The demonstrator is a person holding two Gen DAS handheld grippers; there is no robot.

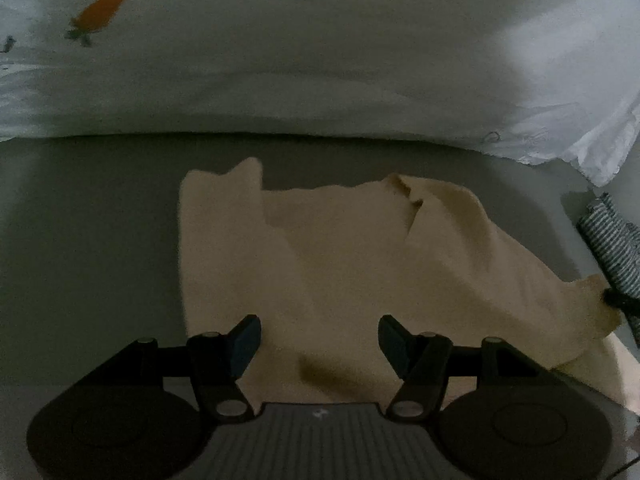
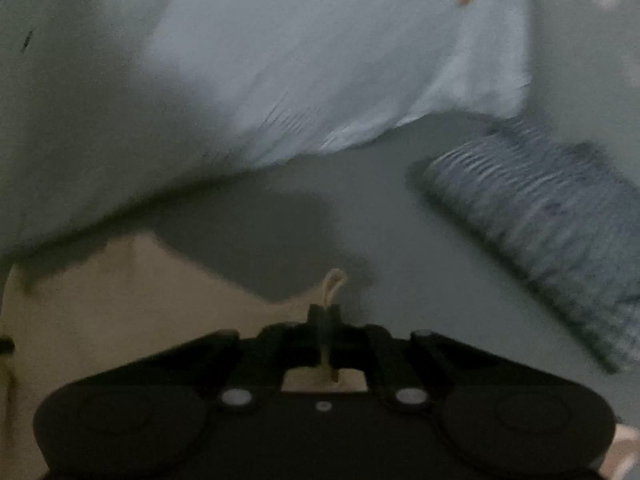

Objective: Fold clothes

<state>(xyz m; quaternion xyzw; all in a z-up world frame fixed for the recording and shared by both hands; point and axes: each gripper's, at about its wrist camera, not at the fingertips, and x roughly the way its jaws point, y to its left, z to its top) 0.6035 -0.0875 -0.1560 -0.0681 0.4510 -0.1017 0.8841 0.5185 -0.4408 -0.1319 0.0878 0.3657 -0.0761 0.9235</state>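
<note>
A cream garment [image 1: 340, 260] lies partly spread on the grey sheet [image 1: 80, 240], its far right part rumpled. My left gripper [image 1: 320, 332] hovers over its near edge, jaws wide apart, with the cloth lying below them and nothing pinched. My right gripper [image 2: 325, 312] is shut on a corner of the cream garment [image 2: 100, 300], and a small fold of cloth pokes out past its fingertips. In the left wrist view the right gripper's dark fingertips [image 1: 618, 300] pinch that corner at the garment's right edge.
A white duvet [image 1: 280, 60] with a carrot print [image 1: 104, 10] runs along the far side of the sheet, and it also shows as the white duvet [image 2: 280, 80] in the right wrist view. A folded striped garment [image 2: 540, 216] lies right of the cream one, at the striped garment [image 1: 612, 248].
</note>
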